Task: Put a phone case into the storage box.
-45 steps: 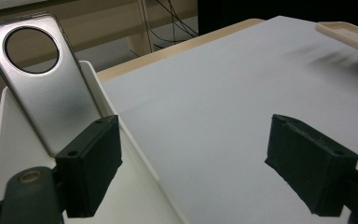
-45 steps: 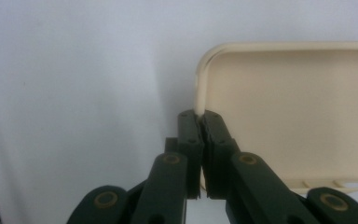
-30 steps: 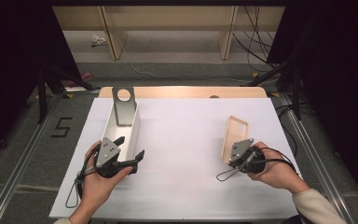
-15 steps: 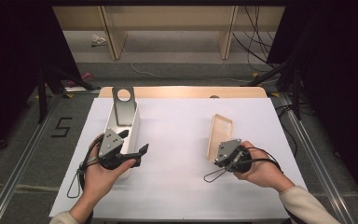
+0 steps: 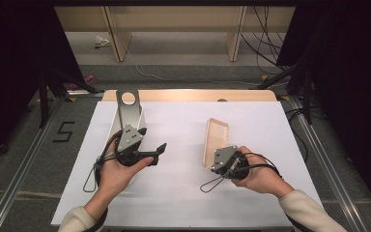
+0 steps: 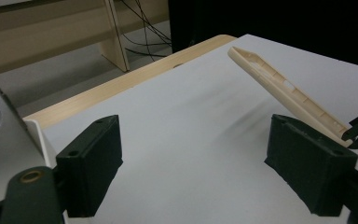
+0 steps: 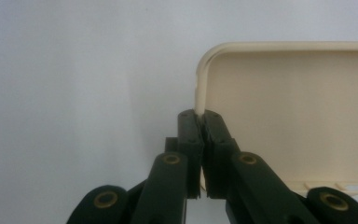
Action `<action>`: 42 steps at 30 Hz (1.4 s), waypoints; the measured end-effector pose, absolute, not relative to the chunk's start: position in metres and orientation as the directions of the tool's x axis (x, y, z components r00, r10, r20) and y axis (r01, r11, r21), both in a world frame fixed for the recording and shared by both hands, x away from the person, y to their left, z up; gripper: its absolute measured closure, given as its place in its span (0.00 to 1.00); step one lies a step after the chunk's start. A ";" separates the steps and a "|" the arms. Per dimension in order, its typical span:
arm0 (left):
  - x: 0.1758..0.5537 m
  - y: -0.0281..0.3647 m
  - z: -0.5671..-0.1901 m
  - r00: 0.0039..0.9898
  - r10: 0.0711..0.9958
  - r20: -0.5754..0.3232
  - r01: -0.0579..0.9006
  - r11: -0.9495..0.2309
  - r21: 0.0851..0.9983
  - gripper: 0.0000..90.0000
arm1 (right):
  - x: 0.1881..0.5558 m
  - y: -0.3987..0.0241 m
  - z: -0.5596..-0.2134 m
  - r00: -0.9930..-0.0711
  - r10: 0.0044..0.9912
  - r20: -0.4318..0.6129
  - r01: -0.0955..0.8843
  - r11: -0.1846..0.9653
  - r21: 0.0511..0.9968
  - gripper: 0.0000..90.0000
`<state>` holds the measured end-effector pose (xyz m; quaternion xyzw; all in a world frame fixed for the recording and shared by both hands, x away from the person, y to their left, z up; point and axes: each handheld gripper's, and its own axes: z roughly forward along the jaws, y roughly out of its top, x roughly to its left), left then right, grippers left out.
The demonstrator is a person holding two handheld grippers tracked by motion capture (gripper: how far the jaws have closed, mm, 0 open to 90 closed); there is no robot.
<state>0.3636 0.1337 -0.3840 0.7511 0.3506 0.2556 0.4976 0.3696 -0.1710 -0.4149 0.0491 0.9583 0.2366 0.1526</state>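
Right gripper [image 5: 212, 164] was clamped on the near edge of the cream tray [image 5: 216, 140] (held tilted, lifted off the white table [image 5: 183, 188]). Left gripper [image 5: 157, 153] had its jaws wide apart, nothing between them, just beside the white box [image 5: 137, 118] with the grey metal bracket [image 5: 127, 108].

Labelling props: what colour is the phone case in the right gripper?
Cream, plain; the phone case shows best in the right gripper view.

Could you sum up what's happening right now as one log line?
right gripper: shut on cream tray rim, tray tilted | left gripper: open, nothing held | metal stand: at white table far left
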 end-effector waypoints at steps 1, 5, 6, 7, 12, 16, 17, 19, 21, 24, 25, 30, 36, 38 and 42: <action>0.365 0.132 -0.384 0.624 0.781 0.034 0.273 -0.259 0.927 0.20 | 0.370 -0.170 -0.415 -0.951 0.158 -0.267 0.015 0.884 0.467 0.98; 0.371 0.121 -0.383 0.633 0.774 0.026 0.280 -0.261 0.924 0.20 | 0.368 -0.166 -0.415 -0.950 0.153 -0.274 0.007 0.883 0.469 0.97; 0.372 0.118 -0.383 0.637 0.770 0.026 0.283 -0.266 0.921 0.20 | 0.368 -0.166 -0.415 -0.950 0.150 -0.272 0.006 0.884 0.468 0.98; 0.374 0.115 -0.382 0.640 0.768 0.026 0.284 -0.268 0.921 0.20 | 0.368 -0.165 -0.415 -0.950 0.148 -0.275 0.002 0.884 0.468 0.98; 0.383 0.100 -0.378 0.658 0.753 0.023 0.298 -0.288 0.910 0.21 | 0.367 -0.161 -0.415 -0.950 0.144 -0.276 -0.004 0.881 0.472 0.97; 0.391 0.091 -0.376 0.665 0.746 0.015 0.310 -0.295 0.904 0.21 | 0.366 -0.157 -0.414 -0.950 0.143 -0.279 -0.007 0.880 0.475 0.98; 0.392 0.089 -0.375 0.667 0.745 0.018 0.310 -0.300 0.902 0.21 | 0.367 -0.156 -0.414 -0.950 0.139 -0.279 -0.012 0.878 0.478 0.98; 0.394 0.086 -0.375 0.669 0.743 0.018 0.311 -0.302 0.901 0.21 | 0.367 -0.155 -0.414 -0.950 0.135 -0.282 -0.016 0.880 0.475 0.98; 0.396 0.083 -0.375 0.673 0.739 0.016 0.315 -0.306 0.898 0.21 | 0.367 -0.154 -0.414 -0.951 0.132 -0.281 -0.019 0.879 0.477 0.98; 0.400 0.078 -0.374 0.676 0.736 0.015 0.322 -0.314 0.893 0.22 | 0.366 -0.153 -0.413 -0.952 0.132 -0.276 -0.016 0.879 0.477 0.98; 0.401 0.077 -0.374 0.675 0.737 0.017 0.323 -0.316 0.892 0.22 | 0.366 -0.152 -0.413 -0.953 0.129 -0.276 -0.019 0.878 0.478 0.98; 0.409 0.069 -0.375 0.677 0.736 0.005 0.343 -0.322 0.882 0.23 | 0.366 -0.148 -0.413 -0.953 0.127 -0.276 -0.021 0.878 0.478 0.98; 0.417 0.061 -0.376 0.673 0.739 -0.021 0.372 -0.314 0.873 0.26 | 0.365 -0.143 -0.413 -0.953 0.113 -0.282 -0.038 0.877 0.479 0.98; 0.420 0.059 -0.377 0.682 0.731 -0.021 0.378 -0.328 0.866 0.27 | 0.365 -0.141 -0.413 -0.955 0.111 -0.275 -0.036 0.877 0.479 0.98; 0.427 0.053 -0.378 0.687 0.724 -0.053 0.403 -0.320 0.858 0.30 | 0.364 -0.139 -0.413 -0.954 0.108 -0.279 -0.041 0.876 0.480 0.98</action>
